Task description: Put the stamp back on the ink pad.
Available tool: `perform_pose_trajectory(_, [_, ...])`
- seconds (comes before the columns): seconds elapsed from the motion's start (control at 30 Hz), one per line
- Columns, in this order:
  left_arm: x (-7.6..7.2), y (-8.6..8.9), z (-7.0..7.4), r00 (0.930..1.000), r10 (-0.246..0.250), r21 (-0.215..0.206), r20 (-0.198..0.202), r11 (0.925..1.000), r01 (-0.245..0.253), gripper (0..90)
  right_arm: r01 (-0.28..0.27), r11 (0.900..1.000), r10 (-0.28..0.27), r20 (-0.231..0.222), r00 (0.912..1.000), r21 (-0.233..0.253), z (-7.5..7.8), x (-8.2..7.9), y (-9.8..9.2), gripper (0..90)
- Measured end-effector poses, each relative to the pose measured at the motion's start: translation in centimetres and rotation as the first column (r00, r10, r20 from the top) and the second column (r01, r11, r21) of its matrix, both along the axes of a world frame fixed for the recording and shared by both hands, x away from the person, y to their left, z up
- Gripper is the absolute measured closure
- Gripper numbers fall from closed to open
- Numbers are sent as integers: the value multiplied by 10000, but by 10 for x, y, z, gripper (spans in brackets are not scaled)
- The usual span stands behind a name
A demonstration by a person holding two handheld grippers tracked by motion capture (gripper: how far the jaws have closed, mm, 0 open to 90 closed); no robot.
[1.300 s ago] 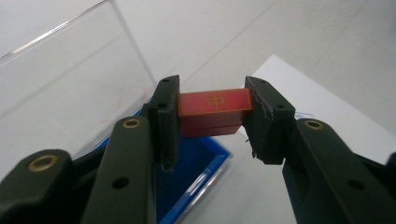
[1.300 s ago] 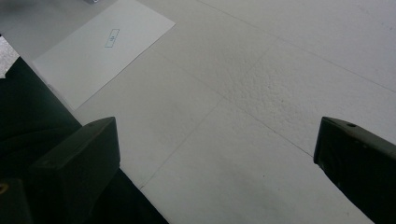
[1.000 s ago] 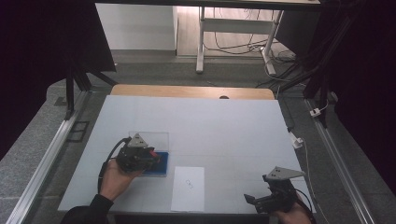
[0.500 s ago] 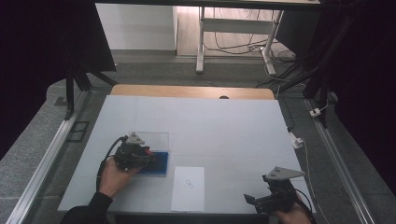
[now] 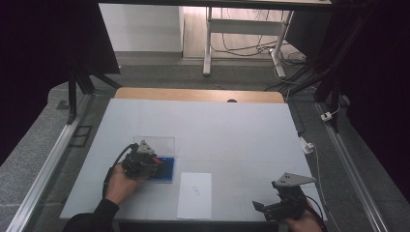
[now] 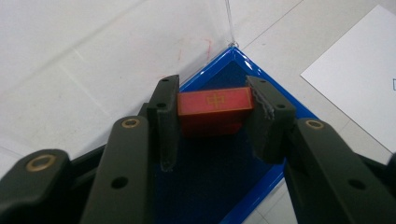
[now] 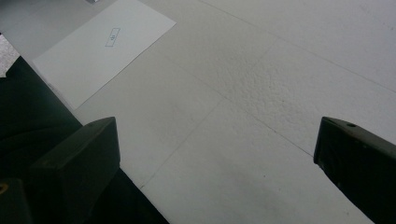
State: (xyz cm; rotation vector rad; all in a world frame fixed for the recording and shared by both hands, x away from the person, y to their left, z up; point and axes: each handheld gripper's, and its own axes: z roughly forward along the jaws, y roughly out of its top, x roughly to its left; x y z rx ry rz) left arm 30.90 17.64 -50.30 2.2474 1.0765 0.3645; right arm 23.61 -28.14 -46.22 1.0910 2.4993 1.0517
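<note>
Gripping red block over blue tray, right gripper idle

Left gripper pinches a red block between its 2 black jaws, 1 jaw on each short end of the block. Block carries a small yellow mark on its top face. It sits over the dark inside of a blue tray; whether it rests on the tray floor or is lifted, cannot tell. Tray corner points away from the camera in the left gripper view, with the edge of a clear box wall rising just behind that corner.

High view: left gripper and left hand at the near-left part of the white table, over the blue tray, clear box touching the tray's far side. White paper sheet with a small printed mark lies just right of the tray, flat on the table.

Right gripper at the near-right table edge, well apart from tray and paper, jaws spread wide, nothing between them. Right gripper view shows bare table between the 2 jaws and the paper sheet farther off.
</note>
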Motion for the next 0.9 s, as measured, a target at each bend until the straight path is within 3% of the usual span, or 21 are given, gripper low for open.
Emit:
perform_pose_trajectory(0.2, [0, 1, 1, 9999, 138, 10, -17, 9999, -138, 543, 6, 10000, -6, 2, 10000, 10, 0, 0, 0, 3])
perform_pose_trajectory(0.43, [-1, 5, 5, 9995, 290, -496, 85, 9984, -286, 424, -8, 10000, 8, 16, 10000, 4, 0, 0, 0, 3])
perform_pose_trajectory(0.73, [2, 5, 4, 9995, 122, -1071, -290, 9941, -152, 186, -5, 10000, 5, -1, 10000, 9, 0, 0, 0, 3])
perform_pose_trajectory(0.8, [2, 4, 5, 9989, 289, -1040, -360, 9940, -325, 99, -9, 10000, 9, -2, 10000, 9, 0, 0, 0, 3])
perform_pose_trajectory(0.9, [2, 3, 6, 9989, 257, -954, -392, 9950, -294, 42, -11, 10000, 11, -4, 10000, 8, 0, 0, 0, 3])
